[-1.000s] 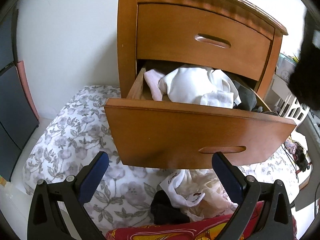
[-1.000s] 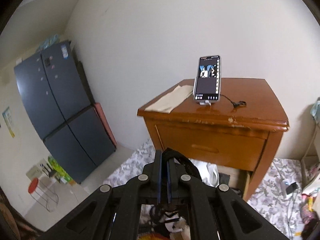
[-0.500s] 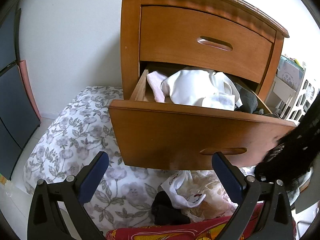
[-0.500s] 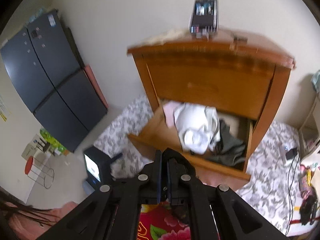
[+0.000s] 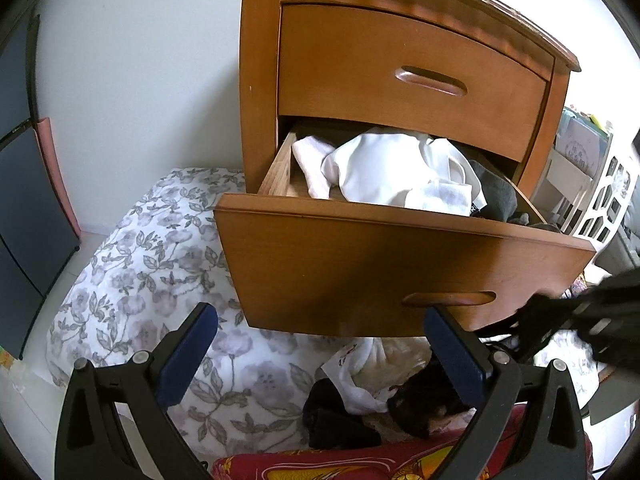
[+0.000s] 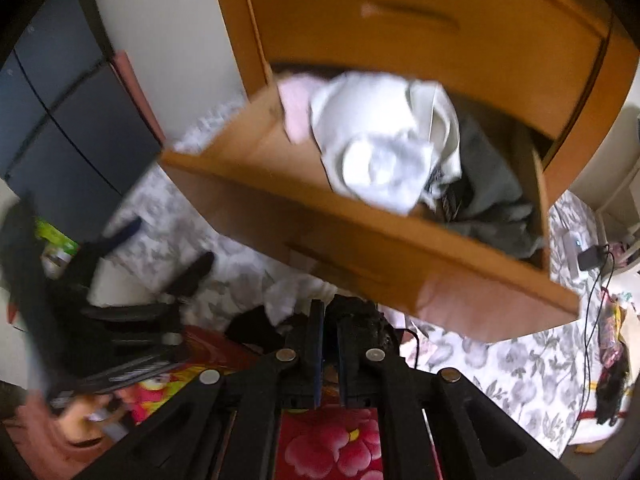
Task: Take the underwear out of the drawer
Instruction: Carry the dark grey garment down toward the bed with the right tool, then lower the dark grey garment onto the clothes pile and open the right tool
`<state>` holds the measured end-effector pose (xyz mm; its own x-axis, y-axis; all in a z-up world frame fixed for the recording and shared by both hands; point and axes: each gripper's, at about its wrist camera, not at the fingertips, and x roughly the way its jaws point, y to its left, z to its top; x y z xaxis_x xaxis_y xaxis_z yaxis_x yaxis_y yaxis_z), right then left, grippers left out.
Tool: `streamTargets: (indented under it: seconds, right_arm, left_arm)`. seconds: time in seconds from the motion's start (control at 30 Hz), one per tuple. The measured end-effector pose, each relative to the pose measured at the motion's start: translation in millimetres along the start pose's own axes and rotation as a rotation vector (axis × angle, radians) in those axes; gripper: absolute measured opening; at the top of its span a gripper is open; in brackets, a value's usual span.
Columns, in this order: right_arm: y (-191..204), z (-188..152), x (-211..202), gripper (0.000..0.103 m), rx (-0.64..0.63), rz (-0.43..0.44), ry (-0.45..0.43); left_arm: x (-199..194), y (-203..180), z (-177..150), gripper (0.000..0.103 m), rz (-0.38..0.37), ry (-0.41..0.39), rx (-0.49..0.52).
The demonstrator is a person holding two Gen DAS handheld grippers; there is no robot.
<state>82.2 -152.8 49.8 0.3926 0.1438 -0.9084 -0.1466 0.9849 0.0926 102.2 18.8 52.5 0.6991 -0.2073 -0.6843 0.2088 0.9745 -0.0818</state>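
Observation:
The lower drawer [image 5: 400,264] of the wooden nightstand [image 5: 260,80] is pulled out, with white clothing [image 5: 392,176] and grey pieces [image 5: 496,196] in it. My left gripper [image 5: 322,356] stands open below the drawer front, holding nothing. My right gripper [image 6: 329,340] points down in front of the drawer [image 6: 360,248]. Its jaws are opening a crack, with black lace underwear [image 6: 356,316] still caught at the tips. In the left wrist view it is a dark blur [image 5: 592,320] at the right. A pile of white and black garments [image 5: 360,380] lies on the floor under the drawer.
A floral quilt [image 5: 152,264] covers the floor around the nightstand, and a red patterned blanket [image 6: 332,440] lies nearest me. A dark cabinet [image 6: 60,92] stands left, white shelving [image 5: 592,184] right. A charger and cable [image 6: 592,258] lie on the quilt at right.
My right gripper dropped from above the nightstand top to low in front of the open drawer and tipped downward, carrying the black underwear. The left gripper stayed put.

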Motion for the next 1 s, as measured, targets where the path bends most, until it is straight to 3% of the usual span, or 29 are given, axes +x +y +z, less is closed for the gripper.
streamTargets:
  seconds: [0.33, 0.43, 0.57, 0.67, 0.83, 1.0]
  right_arm:
    - [-12, -28, 54, 0.007, 0.107, -0.042, 0.03]
    - [-15, -31, 59, 0.01, 0.144, -0.017, 0.035]
    - [-16, -32, 57, 0.054, 0.169, -0.025, 0.016]
    - [-15, -33, 52, 0.058, 0.171, -0.02, -0.008]
    - [-28, -39, 42, 0.075, 0.239, -0.014, -0.052]
    - [-45, -45, 34, 0.085, 0.302, -0.068, -0.08]
  left_arm:
    - [3, -2, 0, 0.103, 0.015, 0.013, 0.013]
    - [4, -2, -1, 0.103, 0.018, 0.017, 0.016]
    - [4, -2, -1, 0.103, 0.021, 0.02, 0.02]
    - [5, -2, -1, 0.103, 0.024, 0.023, 0.024]
    - [6, 0, -1, 0.103, 0.024, 0.03, 0.018]
    - [7, -1, -1, 0.103, 0.031, 0.037, 0.02]
